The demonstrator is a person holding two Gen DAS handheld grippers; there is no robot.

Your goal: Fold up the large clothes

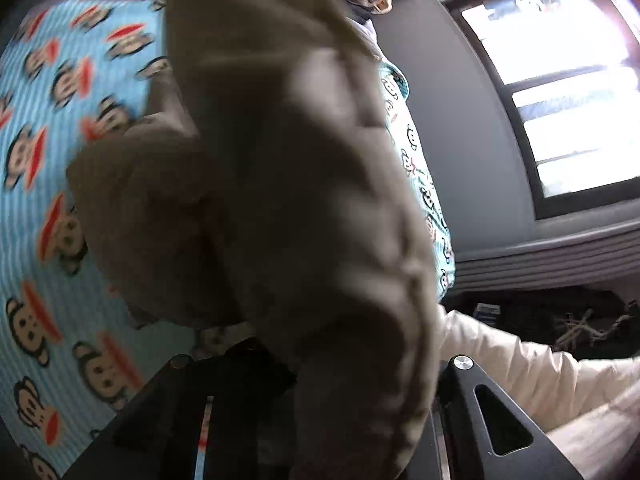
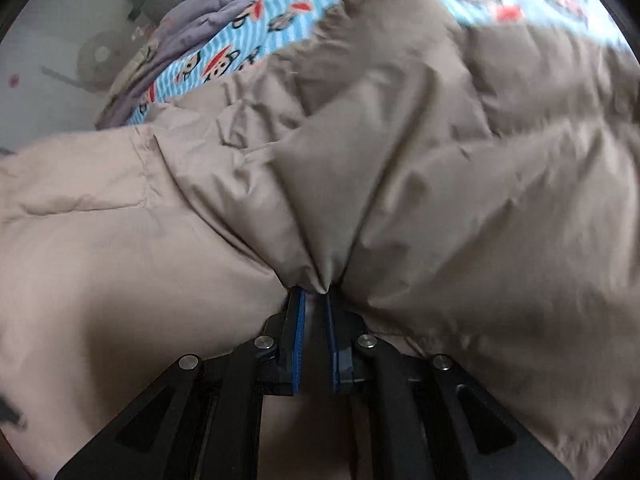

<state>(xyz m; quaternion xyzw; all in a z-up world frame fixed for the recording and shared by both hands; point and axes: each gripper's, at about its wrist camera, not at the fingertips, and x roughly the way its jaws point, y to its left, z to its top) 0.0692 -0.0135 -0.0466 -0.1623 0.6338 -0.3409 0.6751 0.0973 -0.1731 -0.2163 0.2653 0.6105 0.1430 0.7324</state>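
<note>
Taupe puffer jacket point(image 2: 440, 168) fabric bunches between the right hand-held gripper point(image 2: 316, 296), clamped on a pinch. It drapes over the left hand-held gripper point(image 1: 320, 420), hiding its jaws. Lifted above the monkey-print bedsheet point(image 1: 48, 160), the jacket seems barely folded yet.
</note>
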